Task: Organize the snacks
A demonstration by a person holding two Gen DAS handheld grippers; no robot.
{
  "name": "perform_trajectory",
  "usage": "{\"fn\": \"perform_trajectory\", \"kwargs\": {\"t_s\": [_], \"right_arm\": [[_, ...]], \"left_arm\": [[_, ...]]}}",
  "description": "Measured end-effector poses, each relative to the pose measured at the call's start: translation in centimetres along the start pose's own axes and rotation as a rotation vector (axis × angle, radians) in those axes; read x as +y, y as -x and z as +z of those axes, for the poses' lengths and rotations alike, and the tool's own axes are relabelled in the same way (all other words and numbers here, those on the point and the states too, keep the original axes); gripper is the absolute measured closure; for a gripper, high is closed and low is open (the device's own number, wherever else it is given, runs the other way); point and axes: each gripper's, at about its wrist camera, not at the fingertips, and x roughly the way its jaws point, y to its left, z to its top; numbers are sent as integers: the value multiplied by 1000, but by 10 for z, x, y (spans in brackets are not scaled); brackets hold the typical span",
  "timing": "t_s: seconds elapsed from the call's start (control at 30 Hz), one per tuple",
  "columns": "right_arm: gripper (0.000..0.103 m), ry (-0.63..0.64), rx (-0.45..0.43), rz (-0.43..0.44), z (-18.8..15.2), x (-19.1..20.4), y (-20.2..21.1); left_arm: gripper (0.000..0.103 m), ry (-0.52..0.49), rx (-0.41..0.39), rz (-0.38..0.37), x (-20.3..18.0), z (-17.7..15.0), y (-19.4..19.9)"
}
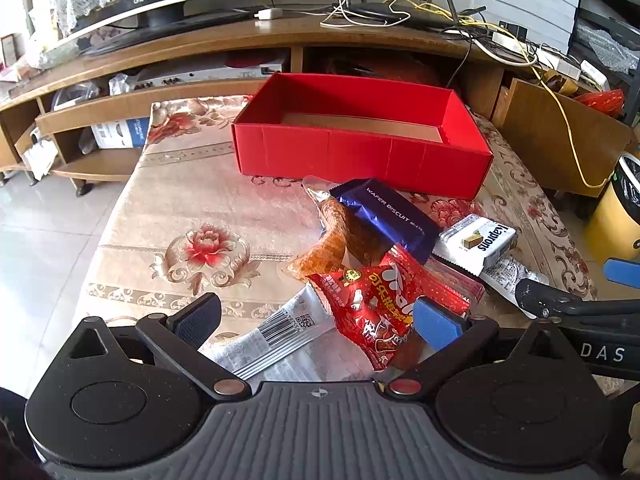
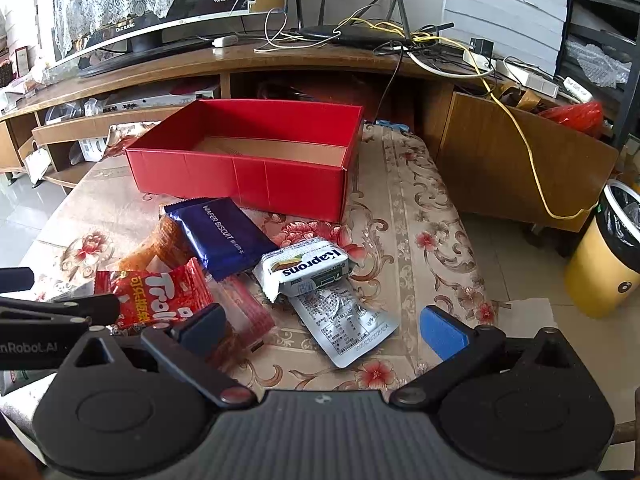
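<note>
Both my grippers, left (image 1: pixel 316 322) and right (image 2: pixel 324 332), hang spread wide and empty over the snack pile on the table (image 1: pixel 180 200), short of the empty red box (image 1: pixel 360 152). The red pouch (image 1: pixel 372 312) lies between my left fingers, long axis slanting; left is nearer.

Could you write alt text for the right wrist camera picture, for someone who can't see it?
An open right gripper hovers over a heap of snack packets on a floral tablecloth: a dark blue wafer biscuit packet, a white Kaprons packet and a red Trolli bag. Behind them stands an empty red cardboard box.
</note>
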Motion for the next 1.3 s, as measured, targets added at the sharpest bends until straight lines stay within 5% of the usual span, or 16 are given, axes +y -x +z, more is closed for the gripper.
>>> {"fn": "perform_trajectory", "kwargs": {"t_s": [1.3], "right_arm": [[5,4,44,23,2,1,-8]], "left_arm": [[0,-26,38,-50,3,-1,-6]]}}
